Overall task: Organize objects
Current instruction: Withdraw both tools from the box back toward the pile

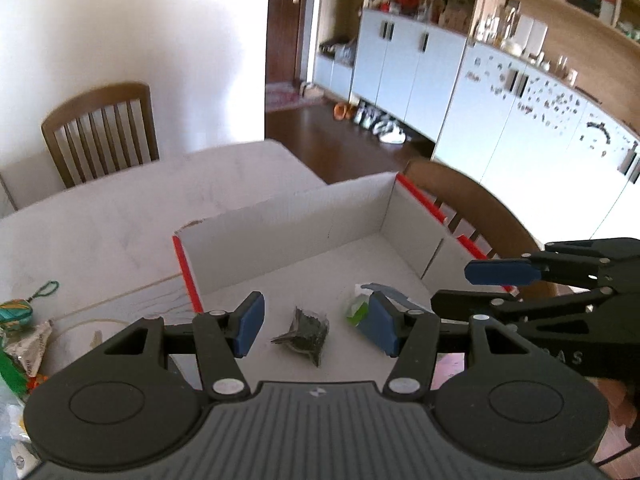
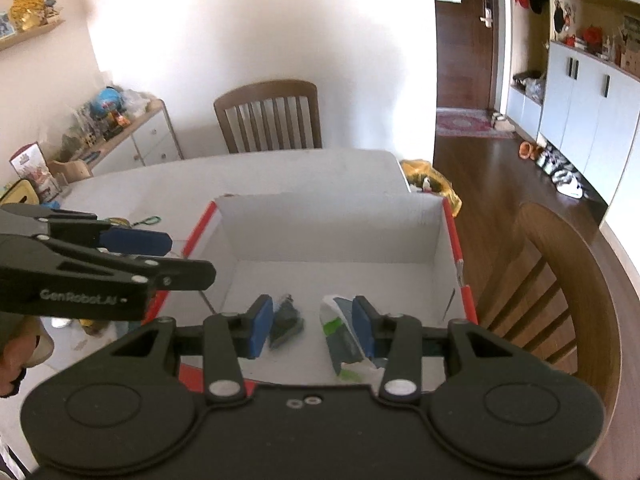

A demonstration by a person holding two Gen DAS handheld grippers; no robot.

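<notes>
Box [image 2: 332, 236] white inside w/ red edges; dark packet [image 1: 306, 330]; green-white pouch [image 2: 340, 340]; blue pads [image 1: 250, 324] (black grippers).

My 2 wrist cameras look forward and down along their fingers, close above the white box [image 1: 312, 236] on the counter [image 1: 120, 216]. Both share its floor and 1 far chair [image 2: 268, 116]; each catches the other gripper at its edge.

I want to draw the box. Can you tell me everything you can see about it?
The box is open-topped cardboard, white inside, with red outside edges. It sits flat on the white table, next to a wooden chair. Its far rim looks a bit torn. Inside, on its floor, lie a small dark packet and a green-and-white packet, apart from each other. Neither gripper touches the box.
</notes>
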